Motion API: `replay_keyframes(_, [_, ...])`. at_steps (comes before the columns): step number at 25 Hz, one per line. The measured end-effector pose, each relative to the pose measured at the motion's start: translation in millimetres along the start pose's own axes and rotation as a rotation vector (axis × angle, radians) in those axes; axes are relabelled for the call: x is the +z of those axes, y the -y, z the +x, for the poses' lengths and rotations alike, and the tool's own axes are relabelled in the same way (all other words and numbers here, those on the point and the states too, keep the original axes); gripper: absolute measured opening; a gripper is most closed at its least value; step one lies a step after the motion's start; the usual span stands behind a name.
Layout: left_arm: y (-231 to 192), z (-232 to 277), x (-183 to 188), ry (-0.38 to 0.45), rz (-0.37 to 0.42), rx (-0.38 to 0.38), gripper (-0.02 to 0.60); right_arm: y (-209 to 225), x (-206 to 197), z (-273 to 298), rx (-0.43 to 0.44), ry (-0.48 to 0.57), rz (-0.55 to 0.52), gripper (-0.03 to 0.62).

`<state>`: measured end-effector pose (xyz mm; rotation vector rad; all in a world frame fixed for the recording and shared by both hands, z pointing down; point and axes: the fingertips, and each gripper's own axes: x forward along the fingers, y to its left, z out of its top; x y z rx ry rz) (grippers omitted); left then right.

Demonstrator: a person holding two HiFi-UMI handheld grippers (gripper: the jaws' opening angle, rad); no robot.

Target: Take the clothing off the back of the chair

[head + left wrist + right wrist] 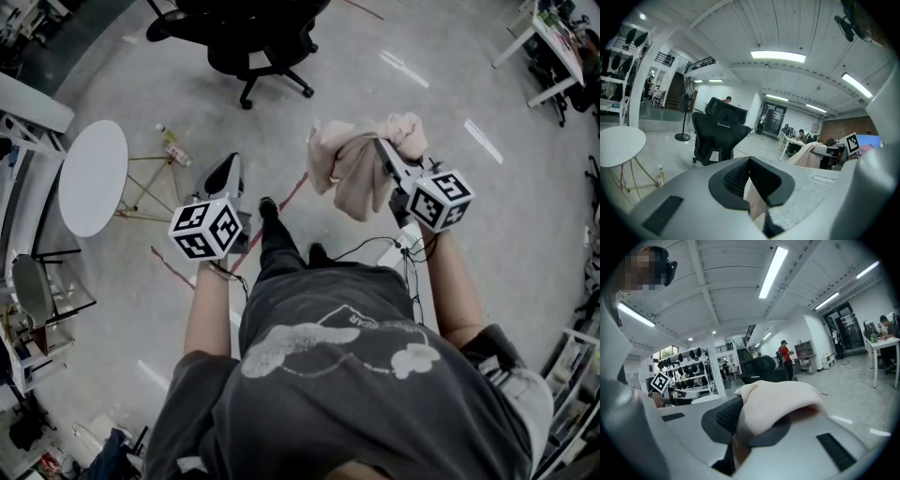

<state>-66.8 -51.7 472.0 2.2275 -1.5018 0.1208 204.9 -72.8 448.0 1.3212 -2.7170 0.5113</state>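
Both forearms reach forward from the waist, elbows bent, tools tipped a little below level.

Right tool [382,145]: jaws clamped tight on a bunched fold of the pale clothing [352,171]. The rest hangs in a loose wad below the jaws, held out in front, probably to keep it clear of the person's legs and the floor [469,244].

Left tool [229,165]: jaw tips together, nothing gripped that I can see. It sits out to the side, likely idle since one grip carries the cloth.

Beyond, well apart: the black chair [251,39], its back bare. The removal looks done.
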Motion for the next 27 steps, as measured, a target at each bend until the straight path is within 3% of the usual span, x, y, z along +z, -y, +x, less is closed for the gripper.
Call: replay_keyframes(27, [4, 2, -19, -0.016, -0.027, 0.009, -0.001, -29, -32, 40, 0.097, -0.135, -0.046, 0.017])
